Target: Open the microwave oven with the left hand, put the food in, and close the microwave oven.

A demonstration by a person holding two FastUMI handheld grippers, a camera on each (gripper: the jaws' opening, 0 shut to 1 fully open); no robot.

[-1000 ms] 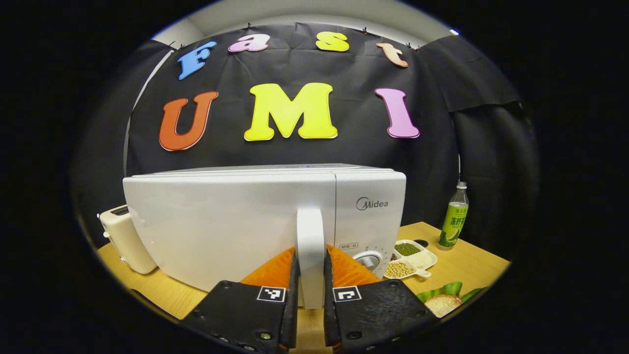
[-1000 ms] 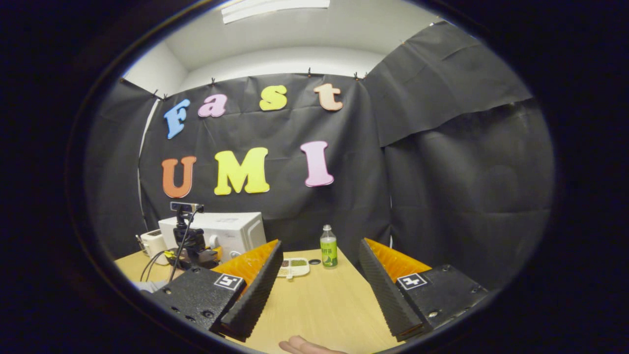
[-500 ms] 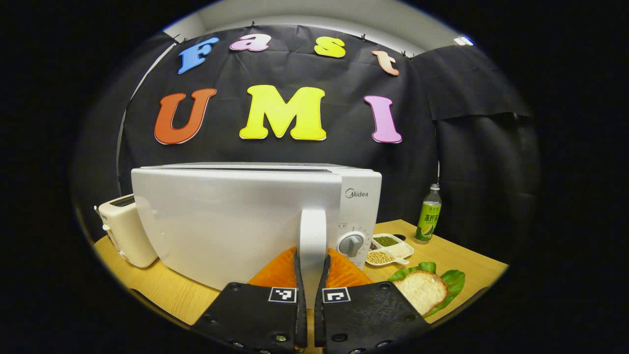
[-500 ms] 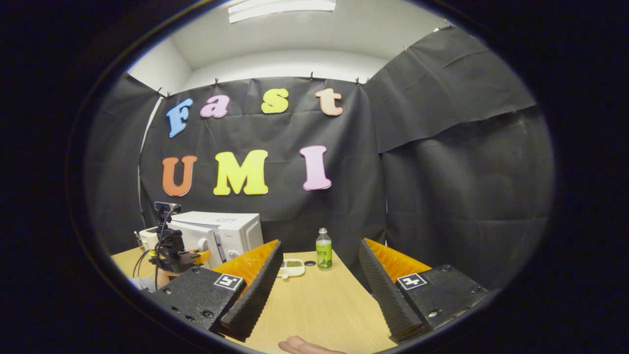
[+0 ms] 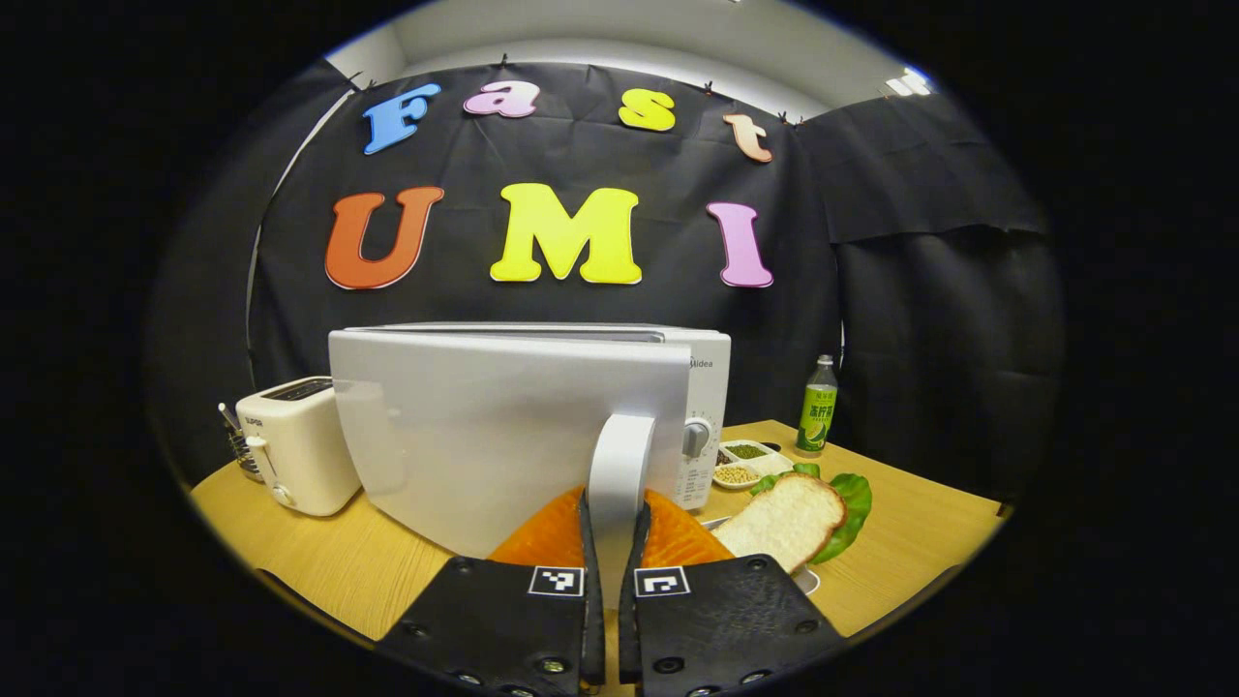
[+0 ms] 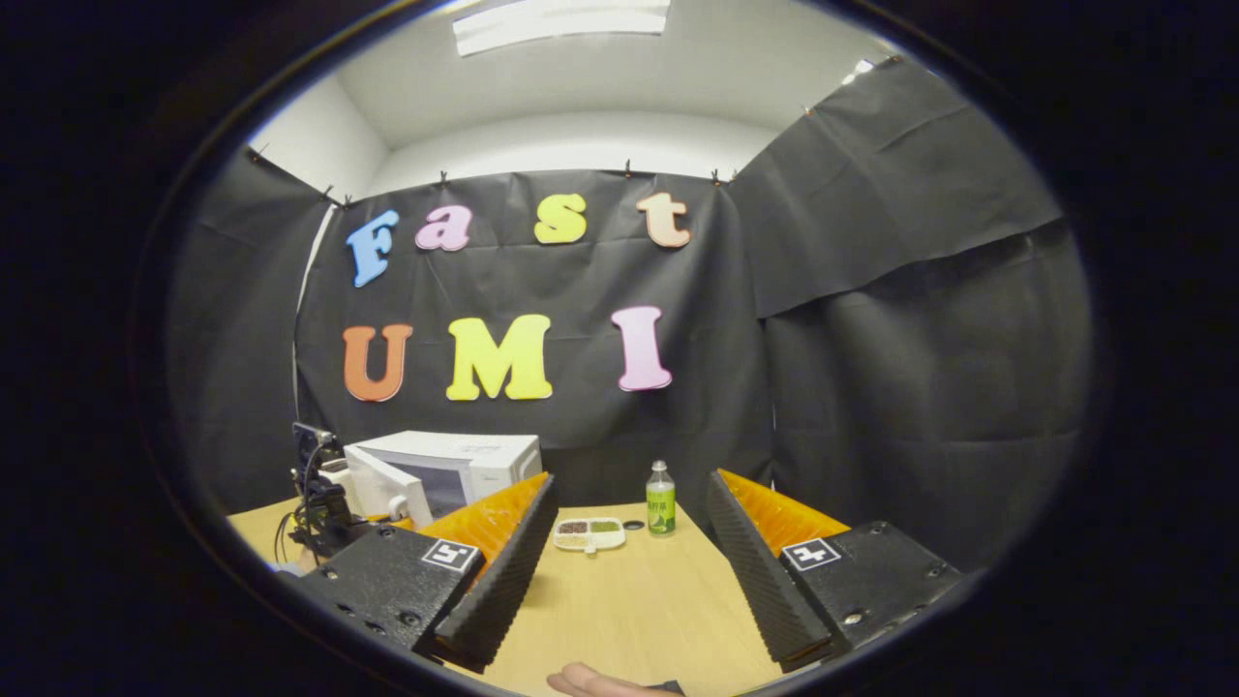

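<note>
1. We see the left hand-held gripper (image 5: 611, 542) clenched on the microwave door handle (image 5: 619, 465), one finger pressing each side of the upright white bar.
2. We note the microwave door (image 5: 503, 426) swung partly out from the microwave oven (image 5: 705, 387); in the right gripper view the same door (image 6: 387, 489) stands ajar with the dark opening behind it.
3. The food, a slice of bread (image 5: 779, 518) on green lettuce (image 5: 852, 499), lies on the tabletop (image 5: 910, 523) just right of the left hand-held gripper and in front of the oven's control panel.
4. Behind the bread we record a small divided dish of beans (image 5: 740, 465), then a green-labelled bottle (image 5: 818, 418) near the booth wall.
5. A cream toaster (image 5: 295, 440) stands left of the oven.
6. The right hand-held gripper (image 6: 624, 552) is released, its fingers spread wide above bare tabletop, well apart from the oven, with nothing between them.
7. A fingertip (image 6: 590, 682) shows at the bottom edge of the right gripper view.
</note>
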